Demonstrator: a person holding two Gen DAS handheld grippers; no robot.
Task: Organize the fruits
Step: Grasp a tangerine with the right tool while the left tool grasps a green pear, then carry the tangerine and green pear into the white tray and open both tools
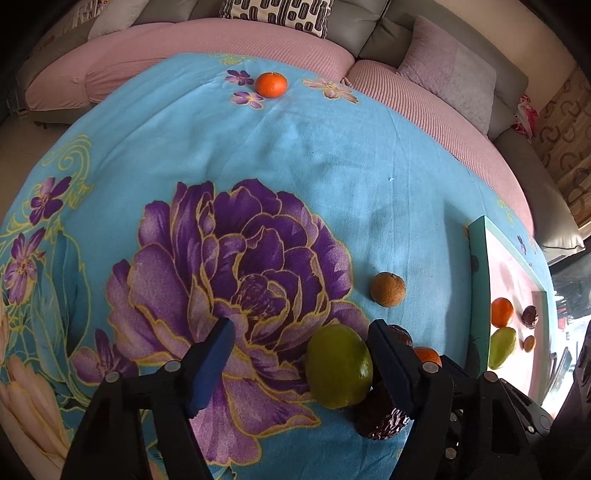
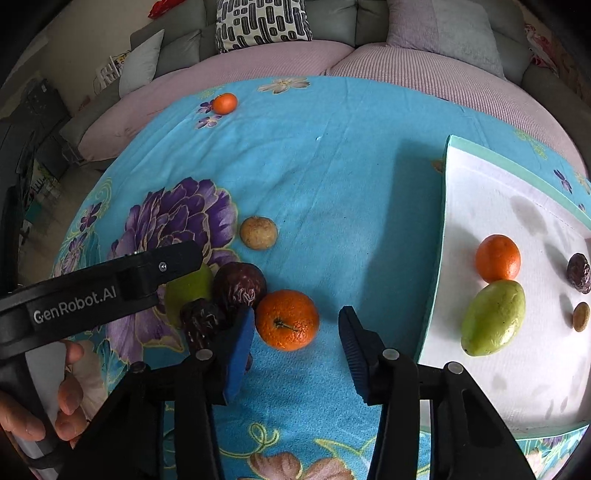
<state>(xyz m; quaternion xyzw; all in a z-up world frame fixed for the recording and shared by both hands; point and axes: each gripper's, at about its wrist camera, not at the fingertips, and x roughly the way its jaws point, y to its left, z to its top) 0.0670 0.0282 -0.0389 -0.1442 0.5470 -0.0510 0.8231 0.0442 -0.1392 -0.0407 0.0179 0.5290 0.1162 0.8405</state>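
Here, the left gripper (image 1: 301, 365), fingers wide, apparently flanks a green mango (image 1: 339, 366) lying lengthwise; the right gripper (image 2: 297, 345) gapes beside a tangerine (image 2: 287, 319).

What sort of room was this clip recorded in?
Most likely a home living room: a grey sofa with pink seat covers and a patterned cushion runs behind a table draped in a floral blanket, where loose fruit sits beside a white tray.

Left gripper (image 1: 299, 354) jaws wide apart; right gripper (image 2: 297, 343) likewise, both low.
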